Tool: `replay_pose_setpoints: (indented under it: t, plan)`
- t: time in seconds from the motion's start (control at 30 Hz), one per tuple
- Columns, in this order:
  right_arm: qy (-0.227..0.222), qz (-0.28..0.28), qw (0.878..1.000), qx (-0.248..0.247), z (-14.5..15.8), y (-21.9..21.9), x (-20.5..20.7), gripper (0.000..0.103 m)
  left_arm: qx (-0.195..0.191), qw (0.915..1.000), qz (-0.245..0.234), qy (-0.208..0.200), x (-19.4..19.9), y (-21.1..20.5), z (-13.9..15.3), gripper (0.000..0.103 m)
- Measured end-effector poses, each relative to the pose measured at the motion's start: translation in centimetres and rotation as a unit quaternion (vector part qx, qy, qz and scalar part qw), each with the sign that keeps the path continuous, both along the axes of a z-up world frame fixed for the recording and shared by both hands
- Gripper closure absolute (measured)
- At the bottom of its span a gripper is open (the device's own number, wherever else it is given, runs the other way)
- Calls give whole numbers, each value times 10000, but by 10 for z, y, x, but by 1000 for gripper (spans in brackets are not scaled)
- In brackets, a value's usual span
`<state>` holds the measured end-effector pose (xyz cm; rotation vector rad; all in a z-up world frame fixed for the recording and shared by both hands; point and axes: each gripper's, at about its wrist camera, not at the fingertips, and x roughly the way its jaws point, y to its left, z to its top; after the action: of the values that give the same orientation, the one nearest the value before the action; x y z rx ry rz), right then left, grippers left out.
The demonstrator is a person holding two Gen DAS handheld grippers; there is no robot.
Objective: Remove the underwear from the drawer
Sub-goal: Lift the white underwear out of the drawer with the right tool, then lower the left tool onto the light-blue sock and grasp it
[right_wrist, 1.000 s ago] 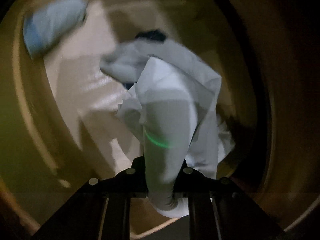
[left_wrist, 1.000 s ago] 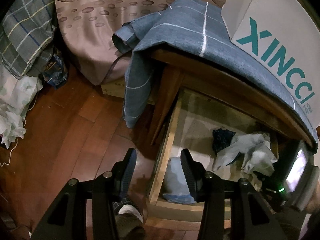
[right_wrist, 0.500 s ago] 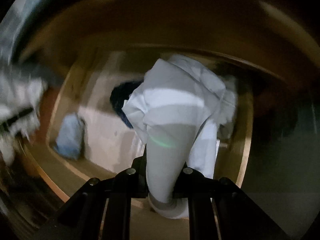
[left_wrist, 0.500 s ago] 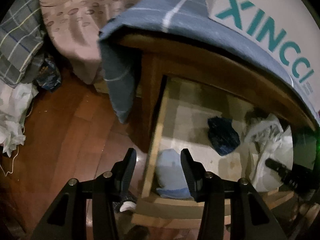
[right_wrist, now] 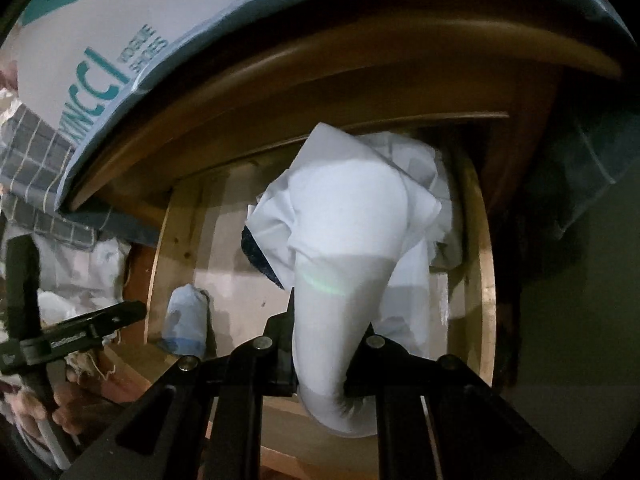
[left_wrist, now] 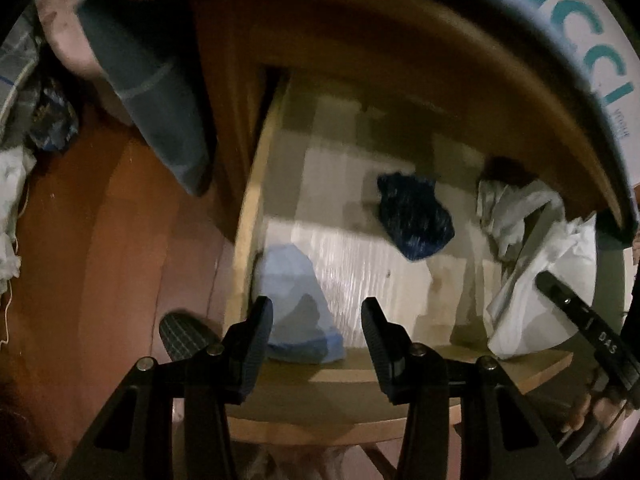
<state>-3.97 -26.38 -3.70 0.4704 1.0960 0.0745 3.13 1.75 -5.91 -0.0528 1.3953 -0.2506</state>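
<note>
The wooden drawer (left_wrist: 344, 368) stands open under the cabinet top. In it lie a light blue folded underwear (left_wrist: 296, 300) at the front left and a dark blue one (left_wrist: 414, 214) further back. My left gripper (left_wrist: 316, 332) is open, over the drawer's front edge just in front of the light blue piece. My right gripper (right_wrist: 326, 344) is shut on the white underwear (right_wrist: 348, 232) and holds it lifted above the drawer's right side (right_wrist: 476, 272). The white underwear also shows in the left wrist view (left_wrist: 532, 276).
A blue-grey cloth (left_wrist: 160, 92) hangs over the cabinet's left corner. A white box with teal letters (left_wrist: 592, 40) sits on top. Wooden floor (left_wrist: 100, 260) lies to the left, with piled laundry (left_wrist: 8, 188) at its far edge.
My left gripper has come down and in toward the drawer's front. My right gripper has lifted the white underwear up and back out of the drawer.
</note>
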Motion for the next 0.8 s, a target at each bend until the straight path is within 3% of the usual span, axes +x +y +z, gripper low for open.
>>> replay_pose_setpoints:
  t: [0.23,0.5,0.6,0.8]
  plan:
    - [51,41,9998,185,2,-5,0,90,252,9988,-34,421,9,-20,-17,56]
    - [102,79,9995,286,8,-12,-4,90,621,9931,303,945,16,-22,-46,55]
    - [130,153,9994,290,7,-11,-3,90,697,9922,282,998,19,-23,-52,43]
    - [157,213,9992,289,5,-10,-3,89,906,9897,302,1064,24,-27,-61,39]
